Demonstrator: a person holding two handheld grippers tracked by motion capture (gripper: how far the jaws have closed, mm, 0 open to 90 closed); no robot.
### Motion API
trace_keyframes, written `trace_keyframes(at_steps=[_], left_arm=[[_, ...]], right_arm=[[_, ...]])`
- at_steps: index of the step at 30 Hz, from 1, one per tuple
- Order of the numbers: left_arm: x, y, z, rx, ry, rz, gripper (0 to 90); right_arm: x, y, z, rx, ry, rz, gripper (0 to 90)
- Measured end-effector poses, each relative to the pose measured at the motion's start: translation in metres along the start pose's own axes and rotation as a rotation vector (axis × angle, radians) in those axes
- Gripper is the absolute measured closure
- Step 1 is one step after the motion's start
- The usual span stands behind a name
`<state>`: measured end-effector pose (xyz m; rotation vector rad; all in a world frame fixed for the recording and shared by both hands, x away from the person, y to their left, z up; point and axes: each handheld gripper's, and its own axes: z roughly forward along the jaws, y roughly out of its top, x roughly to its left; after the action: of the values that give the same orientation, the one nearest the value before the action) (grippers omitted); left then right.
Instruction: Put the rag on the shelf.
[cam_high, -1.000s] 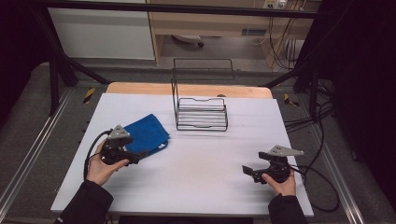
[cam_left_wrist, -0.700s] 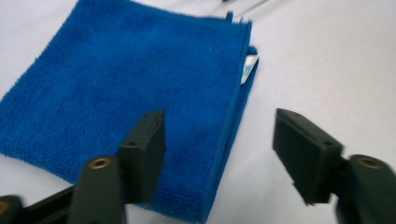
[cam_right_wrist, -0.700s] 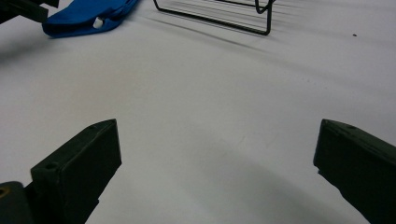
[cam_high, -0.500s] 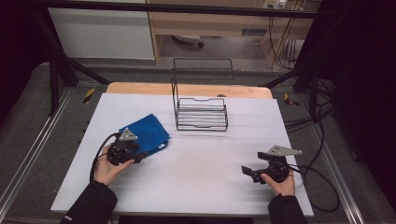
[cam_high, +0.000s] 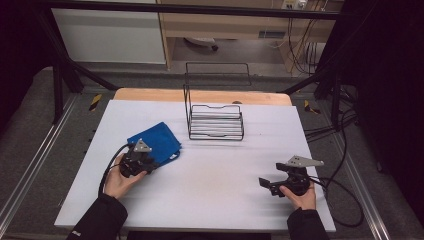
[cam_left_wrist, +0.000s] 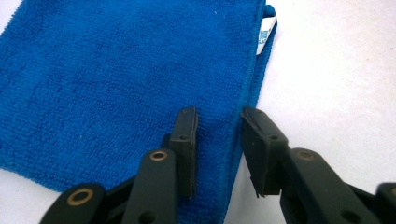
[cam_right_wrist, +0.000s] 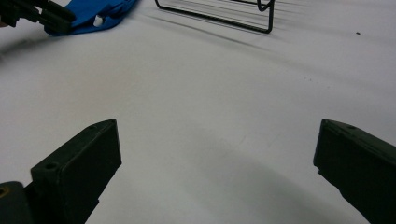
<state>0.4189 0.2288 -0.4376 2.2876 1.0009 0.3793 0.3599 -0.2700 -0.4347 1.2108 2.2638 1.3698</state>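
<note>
One blue cloth (cam_high: 155, 142), folded flat on white table (cam_high: 215, 195), left of centre in high view — near edge offered for pinching. Left gripper (cam_left_wrist: 218, 140): just been closing, cloth's folded edge between jaws, not visibly clamped. Right gripper (cam_high: 265, 184): lower right, wide open, empty — parked clear. Wire rack (cam_high: 216, 120): upper centre.

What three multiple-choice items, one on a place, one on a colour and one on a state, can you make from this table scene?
1. Where does the wire rack stand?
A. at the far middle of the table
B. beside the right gripper
C. on the cloth

2. What colour is the folded cloth?
A. red
B. blue
C. green

3. How do the jaws of the right gripper stand?
A. shut on the cloth
B. shut on nothing
C. wide open over bare table

Key: 1 A, the high view shows it by the far edge; 2 B, the left gripper view shows blue terry; 3 C, a wide gap with nothing between them.
</note>
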Motion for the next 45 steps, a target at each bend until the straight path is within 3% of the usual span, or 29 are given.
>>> trace_keyframes(at_steps=[6,16,23,29,35,45], left_arm=[[-0.005,0.000,0.002,0.004,0.024,0.026,64.5],[0.003,-0.001,0.001,-0.003,0.027,-0.020,83.9],[0.004,0.000,-0.001,-0.008,0.024,-0.018,86.6],[0.003,0.001,-0.017,-0.034,0.008,-0.028,87.0],[-0.007,0.003,-0.031,-0.062,-0.048,-0.032,87.2],[-0.052,0.007,-0.028,-0.063,-0.173,-0.007,87.1]], right_arm=[[0.000,0.000,0.000,0.001,0.000,0.001,1.4],[0.000,0.000,-0.001,0.001,0.004,0.003,1.5],[0.000,0.000,0.000,0.002,0.008,0.001,1.7],[0.000,0.000,0.000,0.002,0.012,0.003,1.8],[0.000,0.000,0.000,0.001,0.015,0.003,1.9],[0.000,0.000,-0.001,0.002,0.020,0.005,2.1]])
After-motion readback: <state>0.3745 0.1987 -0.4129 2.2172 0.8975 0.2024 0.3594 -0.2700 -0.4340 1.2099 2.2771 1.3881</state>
